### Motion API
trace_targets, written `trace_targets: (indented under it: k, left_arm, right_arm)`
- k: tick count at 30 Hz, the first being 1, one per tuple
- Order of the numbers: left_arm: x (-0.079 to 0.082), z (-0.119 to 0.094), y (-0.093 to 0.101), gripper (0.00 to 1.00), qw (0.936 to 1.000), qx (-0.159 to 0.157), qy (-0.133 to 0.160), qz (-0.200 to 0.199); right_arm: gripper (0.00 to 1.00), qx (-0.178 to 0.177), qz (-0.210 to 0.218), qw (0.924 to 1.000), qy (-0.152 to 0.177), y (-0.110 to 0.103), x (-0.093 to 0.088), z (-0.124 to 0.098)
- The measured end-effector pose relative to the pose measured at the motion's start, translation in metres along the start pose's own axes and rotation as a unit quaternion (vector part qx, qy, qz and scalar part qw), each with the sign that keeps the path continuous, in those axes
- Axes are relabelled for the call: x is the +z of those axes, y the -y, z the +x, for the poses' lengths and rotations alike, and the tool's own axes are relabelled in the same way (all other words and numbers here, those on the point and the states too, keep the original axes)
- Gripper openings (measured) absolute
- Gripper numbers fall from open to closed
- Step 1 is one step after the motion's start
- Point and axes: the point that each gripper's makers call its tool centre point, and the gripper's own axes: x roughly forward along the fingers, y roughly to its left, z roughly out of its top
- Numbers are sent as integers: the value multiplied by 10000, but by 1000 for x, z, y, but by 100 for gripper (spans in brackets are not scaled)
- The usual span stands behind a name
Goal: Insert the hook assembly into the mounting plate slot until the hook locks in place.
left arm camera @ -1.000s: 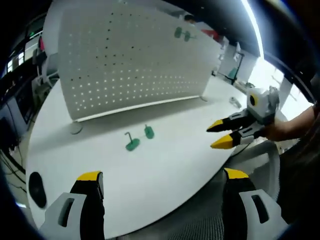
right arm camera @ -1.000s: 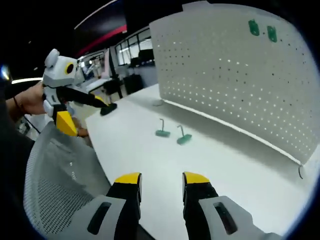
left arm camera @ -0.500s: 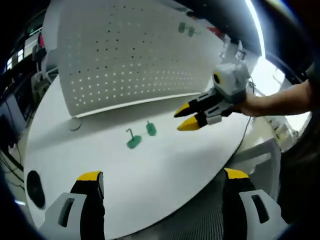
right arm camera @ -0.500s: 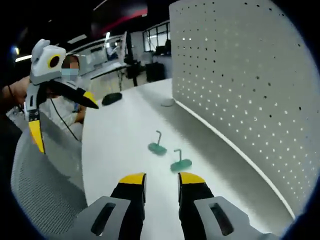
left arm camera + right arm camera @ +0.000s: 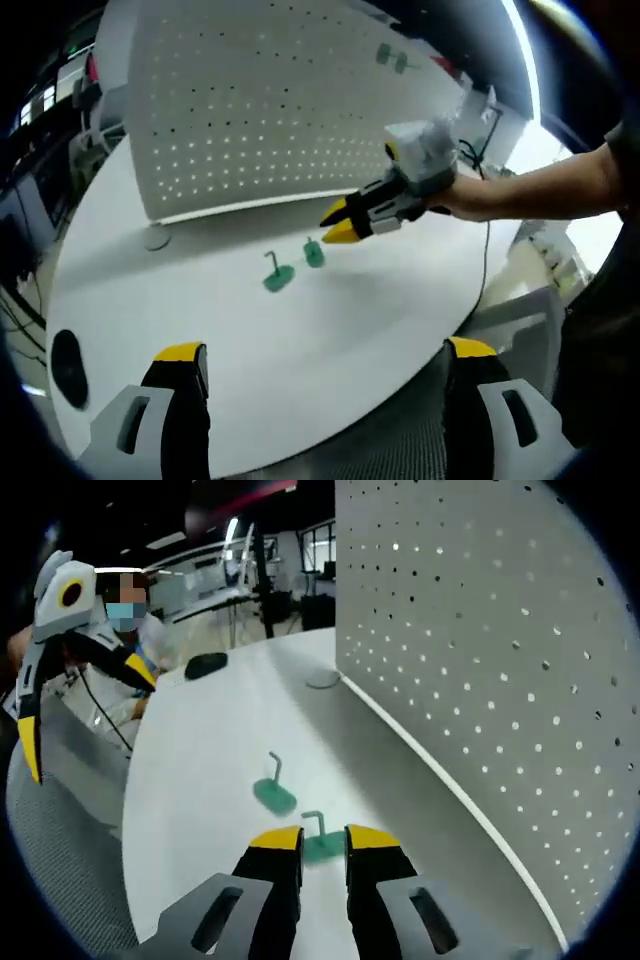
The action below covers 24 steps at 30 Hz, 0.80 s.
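The right gripper is the nearer one — its jaws, narrowly apart and holding nothing, hang just above the near green hook on the tabletop. The second hook lies just beyond, the pegboard to the right. The left gripper is wide open, well apart.

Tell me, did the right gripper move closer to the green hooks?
Yes. The right gripper came across the table toward the pegboard and now sits beside the nearer green hook.

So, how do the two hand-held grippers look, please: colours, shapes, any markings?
Both are alike. The right hand-held gripper has a pale grey-white body with a yellow ring, dark jaws narrowing to yellow tips. The left hand-held gripper shows the same grey-white housing with a yellow ring, and long black jaws tipped yellow. From behind, grey jaw mounts have slot-shaped openings.
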Motion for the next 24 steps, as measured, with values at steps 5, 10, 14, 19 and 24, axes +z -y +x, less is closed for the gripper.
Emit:
trace_targets:
  k: [5, 10, 14, 19, 24]
  left_arm:
    - [-3, 3, 2, 99, 9999, -52, -86, -13]
    - [-2, 2, -1, 99, 9999, -35, -100, -9]
    - [-2, 0, -5, 99, 9999, 17, -95, -44]
    - [-3, 0, -8, 99, 9999, 52, -126, -57]
    - [-2, -1, -9, 99, 9999, 87, -124, -58]
  right_arm:
    - [14, 261, -221, 9992, -214, -2, -4, 11]
    - [15, 443, -159, 9986, -237, -5, -2, 20]
    - [15, 550, -191, 9980, -252, -7, 1, 28]
    - [10, 651, -182, 9974, -258, -5, 2, 35]
    - [2, 719, 437, 9959, -341, -7, 0, 38]
